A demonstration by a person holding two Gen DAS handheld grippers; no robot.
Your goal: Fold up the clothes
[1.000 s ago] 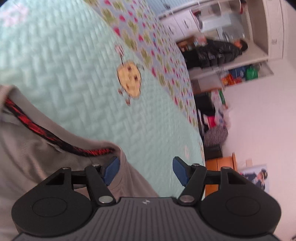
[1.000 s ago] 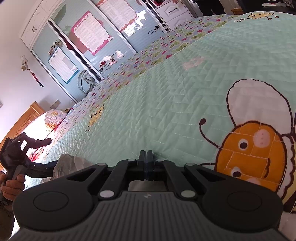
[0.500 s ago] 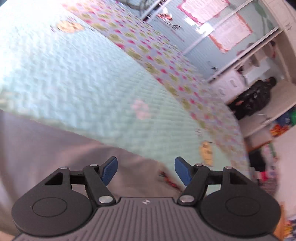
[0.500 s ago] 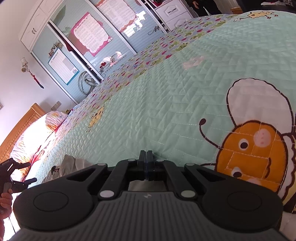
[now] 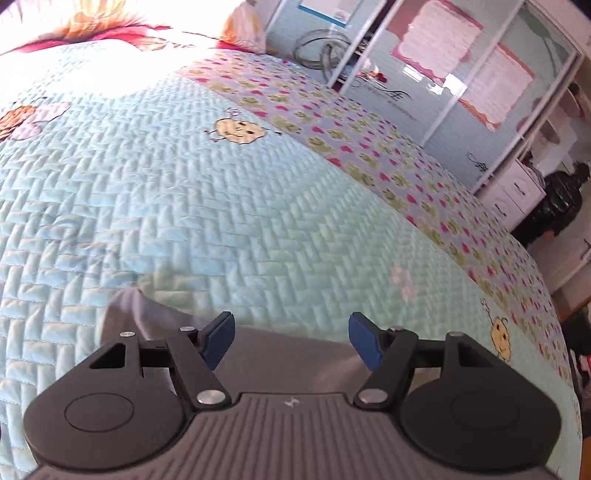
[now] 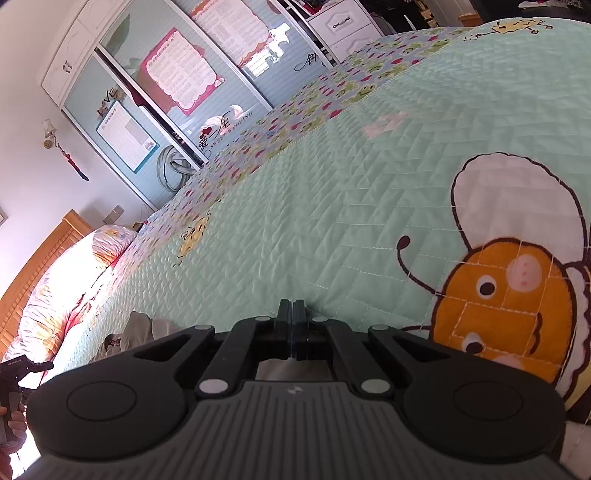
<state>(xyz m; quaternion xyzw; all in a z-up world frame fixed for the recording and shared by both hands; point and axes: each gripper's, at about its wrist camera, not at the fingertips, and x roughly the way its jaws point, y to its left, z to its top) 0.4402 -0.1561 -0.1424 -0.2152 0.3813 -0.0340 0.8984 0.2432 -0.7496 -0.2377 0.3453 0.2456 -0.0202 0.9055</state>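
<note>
A grey garment [image 5: 291, 356] lies on the mint quilted bedspread [image 5: 221, 206]. My left gripper [image 5: 291, 341] hovers open just over the garment's far edge, and nothing sits between its blue pads [image 5: 219, 338]. A loose corner of the cloth [image 5: 125, 306] sticks up to its left. In the right wrist view the same garment [image 6: 142, 328] lies crumpled at the lower left, with a dark trim end [image 6: 110, 339]. My right gripper [image 6: 293, 325] is shut low over the bedspread. Grey cloth [image 6: 291, 369] shows under its jaws; I cannot tell whether any is pinched.
A large orange bee patch [image 6: 506, 306] is to the right of my right gripper. Pillows [image 6: 70, 280] and a wooden headboard [image 6: 33, 266] lie far left. Sliding wardrobe doors [image 5: 443, 88] and white drawers [image 6: 343, 26] stand beyond the bed. A hand holding the left gripper [image 6: 14, 421] shows at the edge.
My left gripper, still open, swung away from the red-and-black collar, across the garment to its far edge, now facing the pillows. In the right view it slid left and down. The right gripper stayed put.
</note>
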